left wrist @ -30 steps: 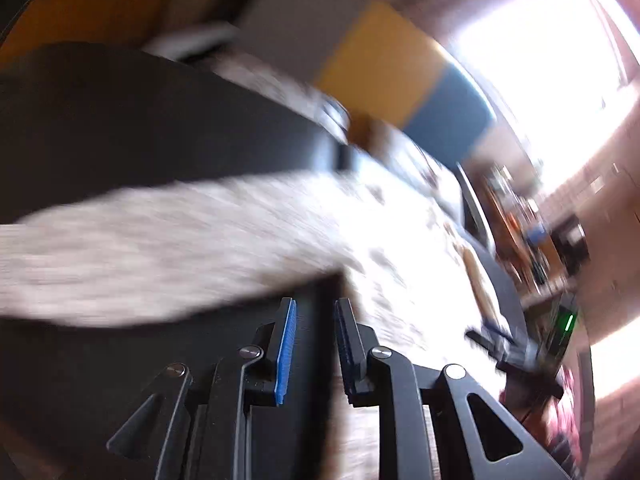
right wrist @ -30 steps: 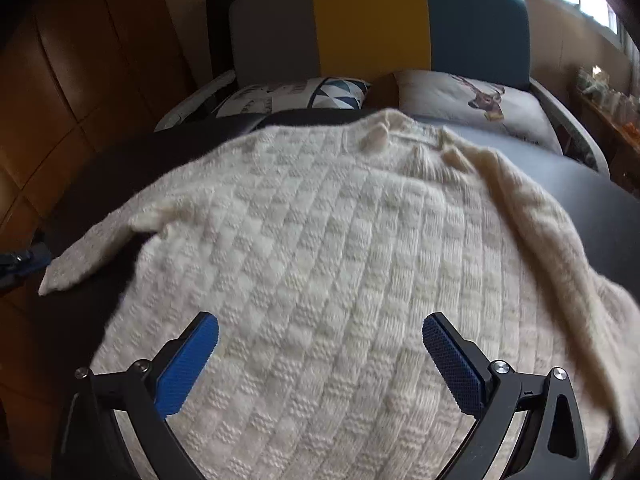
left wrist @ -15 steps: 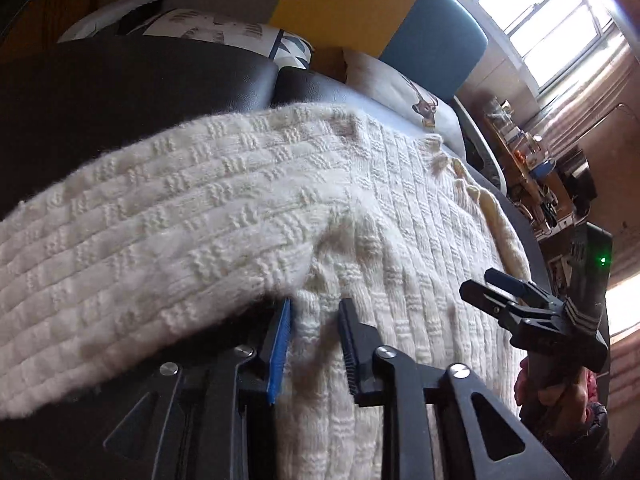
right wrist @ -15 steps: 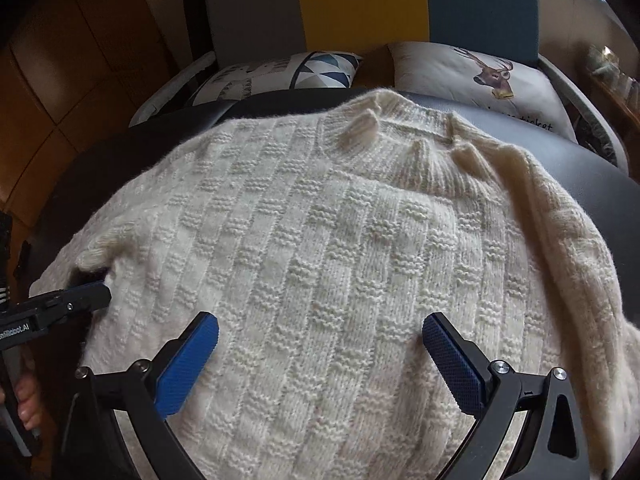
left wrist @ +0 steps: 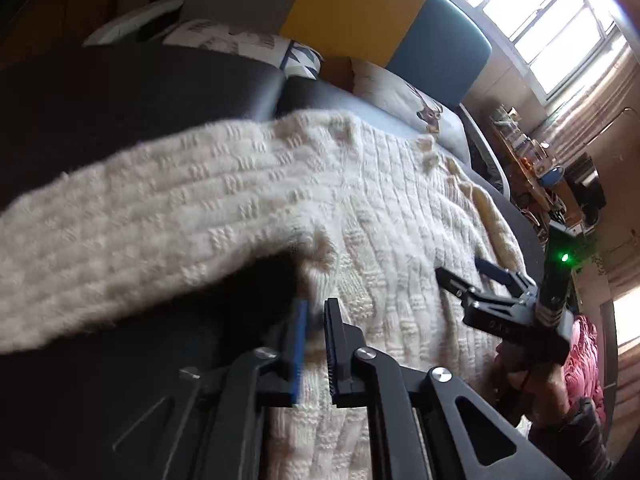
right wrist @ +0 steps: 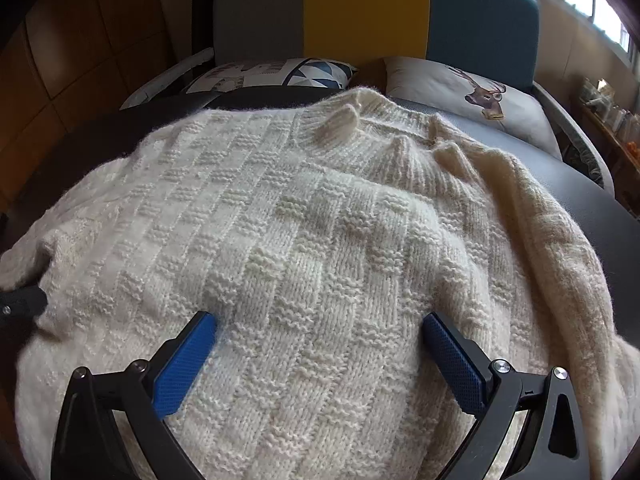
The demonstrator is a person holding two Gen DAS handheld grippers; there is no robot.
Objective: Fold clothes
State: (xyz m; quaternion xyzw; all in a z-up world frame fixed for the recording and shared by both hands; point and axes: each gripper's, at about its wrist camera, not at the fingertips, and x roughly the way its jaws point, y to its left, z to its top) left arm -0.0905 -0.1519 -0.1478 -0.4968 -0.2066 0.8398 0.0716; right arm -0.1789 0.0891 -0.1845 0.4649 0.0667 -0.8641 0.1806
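One cream sweater [right wrist: 304, 248] lies spread over the dark table [right wrist: 600, 200], collar at its far edge. The left gripper [left wrist: 316, 336], jaws narrow and just reopened slightly, pinches the sweater's side edge below the sleeve [left wrist: 140, 232]. The right gripper [right wrist: 320, 356] hovers wide apart, empty.

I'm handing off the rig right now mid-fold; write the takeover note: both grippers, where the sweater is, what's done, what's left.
Left gripper: jaws nearly shut at the sweater's underarm edge, below the left sleeve; they have just reopened slightly, and whether knit is pinched is unclear.
Right gripper: jaws wide open, hovering over the lower body, holding nothing.
Cream knit sweater: spread flat on the dark table, collar toward the sofa, left sleeve out to the side, right sleeve lying along the body's edge.
Done: sweater laid out.
Left: fold sleeves in, then fold the body.
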